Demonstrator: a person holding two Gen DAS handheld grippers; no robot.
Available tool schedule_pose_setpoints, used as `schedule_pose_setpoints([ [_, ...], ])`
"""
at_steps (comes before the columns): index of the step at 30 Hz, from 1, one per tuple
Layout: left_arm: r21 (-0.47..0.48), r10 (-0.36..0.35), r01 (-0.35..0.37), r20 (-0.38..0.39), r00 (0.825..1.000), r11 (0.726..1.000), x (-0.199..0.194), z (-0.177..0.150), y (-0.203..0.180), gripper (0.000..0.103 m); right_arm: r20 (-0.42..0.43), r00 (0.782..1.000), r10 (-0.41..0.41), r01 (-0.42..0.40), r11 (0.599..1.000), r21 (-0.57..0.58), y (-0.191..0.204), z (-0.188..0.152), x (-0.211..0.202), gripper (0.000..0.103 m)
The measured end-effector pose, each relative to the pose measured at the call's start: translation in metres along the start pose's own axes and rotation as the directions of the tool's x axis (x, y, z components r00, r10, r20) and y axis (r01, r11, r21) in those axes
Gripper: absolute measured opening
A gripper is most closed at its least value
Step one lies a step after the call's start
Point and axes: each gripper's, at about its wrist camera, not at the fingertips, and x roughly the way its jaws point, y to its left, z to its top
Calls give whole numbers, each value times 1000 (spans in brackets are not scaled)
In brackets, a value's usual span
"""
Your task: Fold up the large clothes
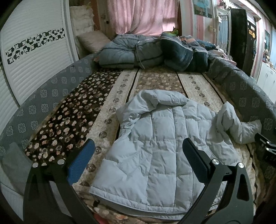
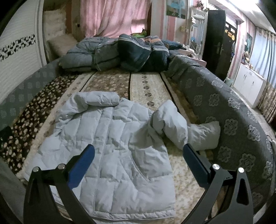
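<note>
A pale blue quilted down jacket [image 1: 155, 146] lies back-up on the flowered bed cover [image 1: 69, 117], hood at the far end and hem toward me. One sleeve [image 1: 241, 127] is crumpled out to the right. My left gripper [image 1: 138, 151] hovers open above the jacket's lower half, holding nothing. In the right wrist view the same jacket [image 2: 110, 148] fills the middle, with its bunched sleeve [image 2: 182, 127] against the grey bolster. My right gripper [image 2: 138, 153] hangs open over the jacket's lower right side. Part of the right gripper [image 1: 266, 148] shows at the left view's right edge.
A heap of blue and grey quilts [image 1: 151, 51] and a pillow [image 1: 93, 41] sit at the bed's far end. A grey patterned bolster [image 2: 224, 110] rims the bed. A white wardrobe [image 1: 31, 56] stands at left, pink curtains [image 2: 110, 15] behind, a dark door [image 2: 217, 39] at right.
</note>
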Motion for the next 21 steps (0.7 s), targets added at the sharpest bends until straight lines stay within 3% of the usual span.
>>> schedule_pose_setpoints([
  [21,12,-2,2,8,1000,1000,-1,-1,-2,100,23,1000,18,-17,1000,-10,1,3,-3,102],
])
